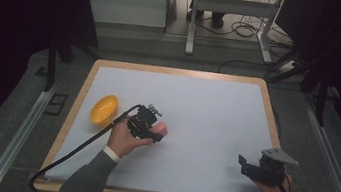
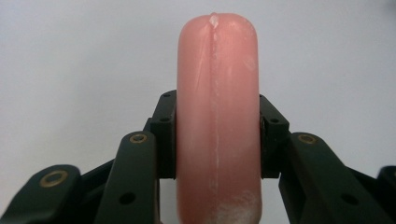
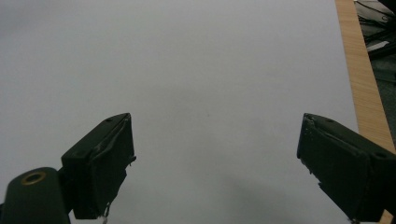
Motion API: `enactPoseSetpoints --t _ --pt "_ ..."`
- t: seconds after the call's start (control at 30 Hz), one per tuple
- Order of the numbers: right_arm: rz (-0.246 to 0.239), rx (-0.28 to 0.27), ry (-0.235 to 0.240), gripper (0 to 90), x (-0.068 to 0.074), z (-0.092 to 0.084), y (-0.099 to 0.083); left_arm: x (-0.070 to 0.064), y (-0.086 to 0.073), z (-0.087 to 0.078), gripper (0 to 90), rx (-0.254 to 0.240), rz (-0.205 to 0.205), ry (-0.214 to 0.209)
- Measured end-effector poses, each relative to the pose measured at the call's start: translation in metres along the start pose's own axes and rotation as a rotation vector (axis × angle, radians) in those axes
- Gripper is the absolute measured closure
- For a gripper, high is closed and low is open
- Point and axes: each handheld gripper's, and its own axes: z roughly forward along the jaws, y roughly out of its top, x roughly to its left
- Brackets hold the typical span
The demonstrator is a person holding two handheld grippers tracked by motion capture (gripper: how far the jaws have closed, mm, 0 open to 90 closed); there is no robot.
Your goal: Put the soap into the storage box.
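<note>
Left gripper (image 1: 155, 133): jaws clamped on the pink sausage (image 2: 217, 116), held above the white mat (image 1: 204, 131) left of centre; the left gripper view shows its seam. Right gripper (image 3: 215, 158): jaws spread, nothing between them, near the mat's right edge. Yellow bowl (image 1: 104, 109): left of the sausage, nothing inside it.

We take this for a lab or recording studio. At the frame's centre we see a wood-edged table (image 1: 75, 108) with a plain white top, ringed by black curtains (image 1: 14, 8) at left and right. Aluminium rails (image 1: 18, 138) flank it on grey carpet, and loose cables (image 1: 246, 31) trail beneath a metal-legged desk (image 1: 231, 6) at top centre.
</note>
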Motion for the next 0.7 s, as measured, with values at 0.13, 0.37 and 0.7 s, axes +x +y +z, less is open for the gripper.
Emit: enactPoseSetpoints --t 0.13,0.37,0.7 --pt "0.002 -0.001 -0.001 10.7 0.000 0.000 0.000 0.005 0.000 -0.008 59.7 -0.004 -0.008 0.013" --pt "0.002 0.001 -0.002 10.7 -0.001 0.000 0.000 0.018 -0.003 -0.019 59.8 -0.020 -0.029 0.025" --pt "0.000 0.005 -0.004 10.7 0.000 0.001 -0.001 0.034 -0.008 -0.030 59.8 -0.033 -0.058 0.046"
